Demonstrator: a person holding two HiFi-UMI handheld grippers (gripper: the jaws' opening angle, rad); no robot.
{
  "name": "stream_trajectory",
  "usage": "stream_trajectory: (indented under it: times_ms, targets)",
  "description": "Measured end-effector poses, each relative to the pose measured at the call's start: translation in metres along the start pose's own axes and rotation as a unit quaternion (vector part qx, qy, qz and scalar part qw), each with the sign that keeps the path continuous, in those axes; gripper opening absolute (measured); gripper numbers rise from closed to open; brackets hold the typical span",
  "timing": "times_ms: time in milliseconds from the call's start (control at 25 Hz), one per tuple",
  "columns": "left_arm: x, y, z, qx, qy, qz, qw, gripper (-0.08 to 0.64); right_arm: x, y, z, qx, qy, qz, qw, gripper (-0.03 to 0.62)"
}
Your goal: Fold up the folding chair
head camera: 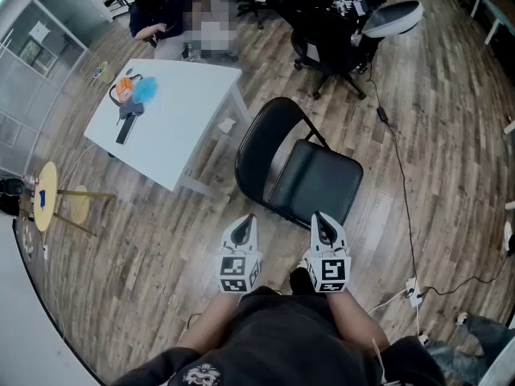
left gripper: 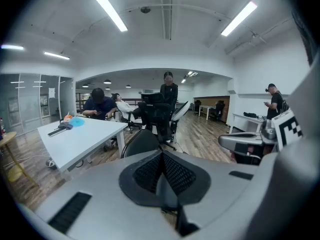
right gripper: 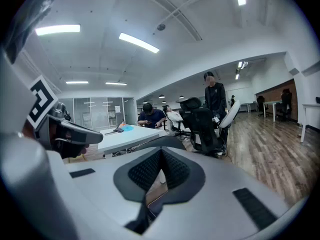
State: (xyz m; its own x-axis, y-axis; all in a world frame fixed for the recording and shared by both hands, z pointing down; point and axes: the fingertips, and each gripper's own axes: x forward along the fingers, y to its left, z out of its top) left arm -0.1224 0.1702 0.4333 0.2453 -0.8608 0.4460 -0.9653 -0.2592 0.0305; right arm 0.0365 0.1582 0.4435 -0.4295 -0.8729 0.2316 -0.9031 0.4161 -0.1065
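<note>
A black folding chair (head camera: 302, 171) stands unfolded on the wood floor just ahead of me, its seat flat and its curved backrest (left gripper: 142, 141) on the far left side. My left gripper (head camera: 244, 225) hangs shut and empty a little short of the chair's front left leg. My right gripper (head camera: 321, 223) is shut too, with nothing in it, right at the seat's near edge; whether it touches is unclear. In the right gripper view the backrest (right gripper: 160, 143) shows just past the shut jaws.
A white table (head camera: 165, 115) with a blue cloth and tools stands left of the chair. Black office chairs (head camera: 330, 30) stand behind it. A person sits at the table's far end, another stands by the office chairs (left gripper: 168, 91). A cable (head camera: 401, 175) runs along the floor to the right.
</note>
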Motion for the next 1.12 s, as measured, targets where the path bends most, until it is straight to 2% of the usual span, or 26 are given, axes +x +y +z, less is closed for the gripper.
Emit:
stream_trajectory:
  times_ms: [200, 560, 800, 920, 1040, 1120]
  targets:
    - [0.041, -0.009, 0.010, 0.005, 0.006, 0.002, 1.0000, 0.005, 0.029, -0.033, -0.001, -0.001, -0.003, 0.004, 1.000, 0.014]
    - [0.102, -0.018, 0.026, 0.022, 0.020, -0.042, 0.9986, 0.005, 0.044, -0.082, -0.013, 0.022, 0.006, -0.056, 0.998, 0.014]
    - [0.151, 0.000, 0.034, 0.033, 0.034, -0.080, 0.9957, 0.005, 0.069, -0.099, -0.024, 0.035, 0.028, -0.092, 0.995, 0.014]
    - [0.172, 0.013, 0.039, 0.030, 0.040, -0.106, 0.9930, 0.006, 0.083, -0.095, -0.031, 0.059, 0.027, -0.062, 0.996, 0.014]
    - [0.192, 0.028, 0.040, 0.055, 0.066, -0.107, 0.9905, 0.011, 0.096, -0.102, -0.049, 0.095, 0.039, -0.052, 0.993, 0.014]
    - [0.201, 0.035, 0.041, 0.071, 0.081, -0.113, 0.9878, 0.090, 0.101, -0.115, -0.073, 0.132, 0.062, -0.058, 0.988, 0.017]
